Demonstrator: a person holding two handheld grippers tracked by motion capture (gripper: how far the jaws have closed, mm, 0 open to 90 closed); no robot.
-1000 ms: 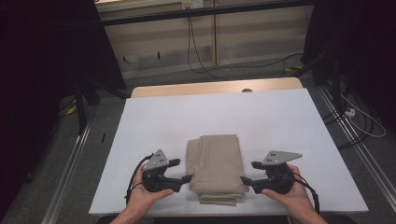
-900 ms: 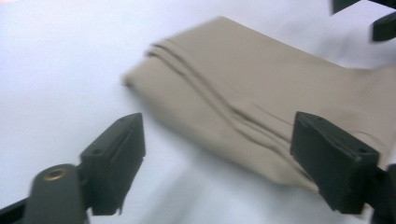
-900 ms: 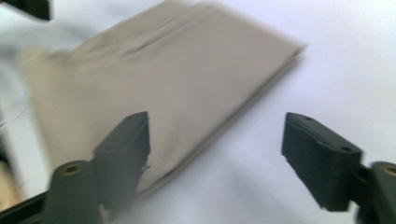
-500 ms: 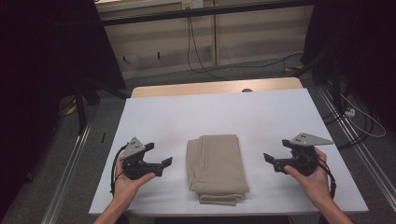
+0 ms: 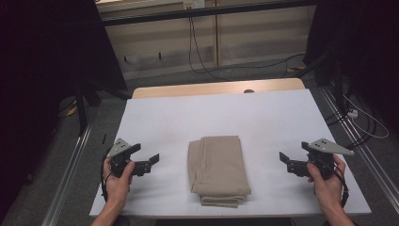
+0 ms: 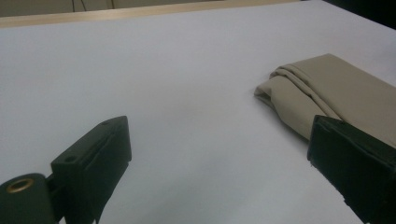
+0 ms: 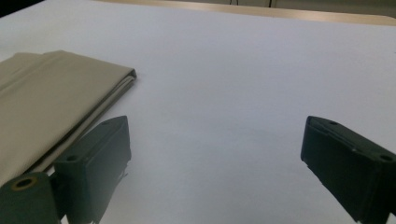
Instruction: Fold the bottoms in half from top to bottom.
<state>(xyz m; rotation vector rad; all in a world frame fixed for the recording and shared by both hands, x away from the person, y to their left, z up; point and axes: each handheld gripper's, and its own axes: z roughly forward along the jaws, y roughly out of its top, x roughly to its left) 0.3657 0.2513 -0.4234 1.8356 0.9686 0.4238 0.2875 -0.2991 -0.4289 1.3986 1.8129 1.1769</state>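
Note:
A folded beige cloth lies flat on the white table, near its front edge. My left gripper hovers to the cloth's left, pointing at it and well apart from it. Its jaws have just been opening and stand open with nothing between them. My right gripper mirrors it on the cloth's right, also just opened wider and empty. In the left gripper view the cloth lies beyond the open gripper. The right gripper view has the cloth at the left of the open gripper.
A bare wooden strip runs along the table's far edge. Metal rails flank the table on both sides. Cables trail over the floor behind it, and dark stands rise at the back left and right.
Both grippers have drawn outward from the cloth's side edges, the left one leftward and the right one rightward. The cloth stays folded in place.

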